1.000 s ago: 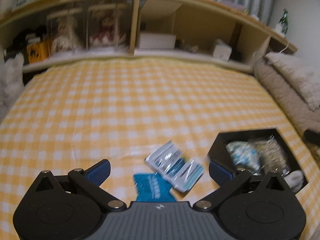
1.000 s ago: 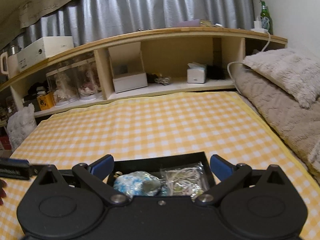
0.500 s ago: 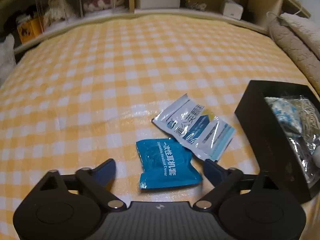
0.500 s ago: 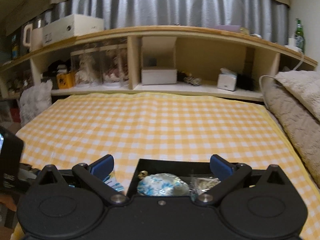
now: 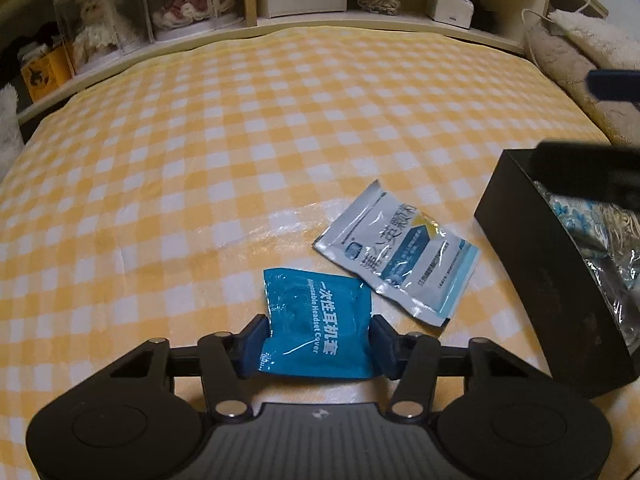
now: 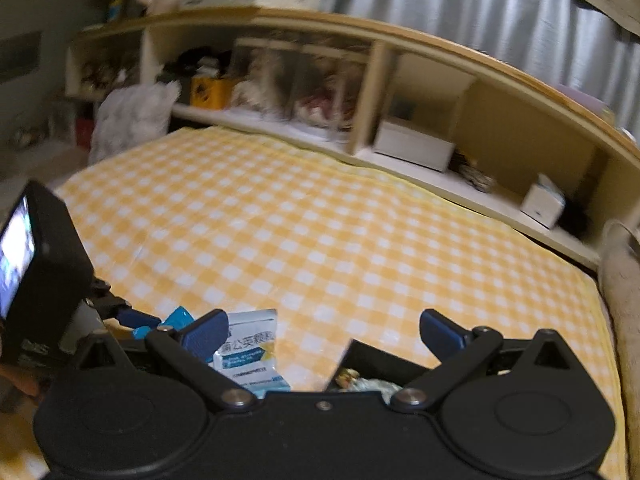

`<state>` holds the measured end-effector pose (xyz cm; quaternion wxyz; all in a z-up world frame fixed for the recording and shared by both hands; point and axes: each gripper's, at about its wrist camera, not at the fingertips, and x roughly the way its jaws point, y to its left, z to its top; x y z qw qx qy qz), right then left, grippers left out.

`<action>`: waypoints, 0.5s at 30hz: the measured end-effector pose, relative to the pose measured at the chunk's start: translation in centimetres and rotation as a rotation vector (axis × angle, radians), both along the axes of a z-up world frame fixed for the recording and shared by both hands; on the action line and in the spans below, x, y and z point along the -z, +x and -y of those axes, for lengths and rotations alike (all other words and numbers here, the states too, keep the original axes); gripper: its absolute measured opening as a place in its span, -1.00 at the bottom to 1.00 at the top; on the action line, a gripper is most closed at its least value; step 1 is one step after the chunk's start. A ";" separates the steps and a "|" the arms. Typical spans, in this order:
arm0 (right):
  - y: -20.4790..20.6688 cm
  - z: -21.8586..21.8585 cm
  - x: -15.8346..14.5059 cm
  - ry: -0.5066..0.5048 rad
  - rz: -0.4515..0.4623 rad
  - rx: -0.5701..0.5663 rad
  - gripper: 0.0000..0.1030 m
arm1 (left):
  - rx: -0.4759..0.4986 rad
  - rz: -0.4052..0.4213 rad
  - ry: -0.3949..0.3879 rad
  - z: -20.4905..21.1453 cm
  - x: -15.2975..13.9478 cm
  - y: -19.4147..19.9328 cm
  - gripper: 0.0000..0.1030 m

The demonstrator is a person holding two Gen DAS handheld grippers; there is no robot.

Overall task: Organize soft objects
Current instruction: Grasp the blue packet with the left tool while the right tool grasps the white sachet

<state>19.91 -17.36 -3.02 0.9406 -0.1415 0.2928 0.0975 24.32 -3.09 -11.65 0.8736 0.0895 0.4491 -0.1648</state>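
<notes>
A teal packet (image 5: 316, 320) lies on the yellow checked bedspread (image 5: 240, 140). My left gripper (image 5: 318, 336) is closing, and its blue pads touch the packet's two sides. The packet bows slightly between them. A white and blue sachet (image 5: 396, 252) lies flat just beyond it to the right. A black box (image 5: 552, 280) with several wrapped soft items stands at the right. My right gripper (image 6: 324, 328) hangs open and tilted above the box's near corner (image 6: 372, 356), with nothing between its fingers. The right wrist view also shows the sachet (image 6: 248, 348) and the teal packet (image 6: 178, 316).
A wooden shelf unit (image 5: 296, 20) runs along the far side of the bed, holding boxes and dolls in clear cases. Fluffy pillows (image 5: 580, 40) lie at the right edge. A white bag (image 6: 132, 116) stands off the far left corner of the bed.
My left gripper sank to the bedspread and its jaws narrowed from wide open onto the teal packet. My right gripper swung left and rolled, bringing the sachet and the left gripper into its view.
</notes>
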 end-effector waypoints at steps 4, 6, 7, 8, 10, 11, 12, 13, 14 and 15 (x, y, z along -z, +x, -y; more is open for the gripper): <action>1.8 -1.2 0.8 -0.031 -0.061 -0.047 1.00 | -0.034 -0.005 -0.022 -1.9 -0.6 0.1 0.03; 2.7 -2.0 1.4 -0.069 -0.090 -0.065 1.00 | -0.058 -0.001 -0.040 -2.6 -0.9 0.3 0.02; 3.1 -2.3 1.7 -0.082 -0.102 -0.071 1.00 | -0.069 0.003 -0.049 -3.0 -1.2 0.5 0.01; 3.5 -2.6 1.9 -0.090 -0.117 -0.078 1.00 | -0.078 0.008 -0.058 -3.3 -1.4 0.7 0.01; 4.3 -3.1 2.5 -0.098 -0.154 -0.103 1.00 | -0.099 0.016 -0.079 -4.0 -1.9 1.0 0.01; 4.6 -3.5 2.9 -0.106 -0.172 -0.119 1.00 | -0.108 0.020 -0.090 -4.4 -2.1 1.1 0.01; 4.8 -3.8 3.3 -0.119 -0.186 -0.136 0.99 | -0.117 0.023 -0.100 -4.7 -2.3 1.2 0.01; 5.1 -4.2 3.8 -0.136 -0.198 -0.151 0.98 | -0.125 0.025 -0.108 -5.1 -2.5 1.4 0.01; 5.3 -4.6 4.3 -0.152 -0.212 -0.164 0.96 | -0.132 0.028 -0.115 -5.2 -2.5 1.5 0.01; 5.4 -4.9 4.7 -0.162 -0.229 -0.177 0.88 | -0.138 0.028 -0.121 -5.4 -2.6 1.7 0.01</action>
